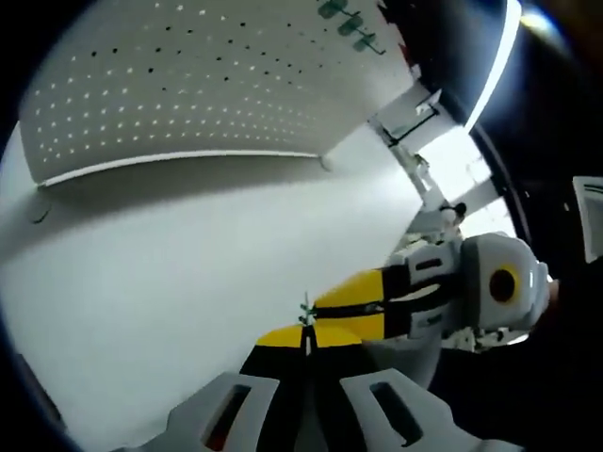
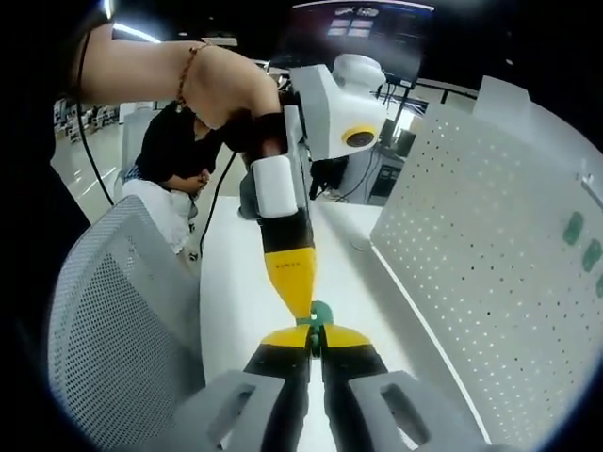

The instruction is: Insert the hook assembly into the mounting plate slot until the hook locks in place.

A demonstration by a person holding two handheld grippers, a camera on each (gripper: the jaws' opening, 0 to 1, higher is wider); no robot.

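Note:
A small green hook piece (image 1: 304,311) (image 2: 322,313) is held over the white table (image 1: 170,282), pinched from two sides. In the left gripper view my left gripper (image 1: 307,336) rises from the bottom, its yellow tips shut on the piece. My right gripper (image 1: 318,303) comes in from the right and meets the same piece. In the right gripper view my right gripper (image 2: 316,341) is shut under the hook, and the left gripper (image 2: 303,303) points down onto it from above. The white perforated mounting board (image 1: 188,94) (image 2: 490,254) stands upright beyond and carries a few green hooks (image 1: 349,24) (image 2: 573,228).
A grey mesh chair back (image 2: 113,311) stands close on the left of the right gripper view. A person in black (image 2: 179,151) sits beyond the table end. A bare forearm (image 2: 170,71) holds the left gripper. White frame parts (image 1: 415,113) stand by the board's end.

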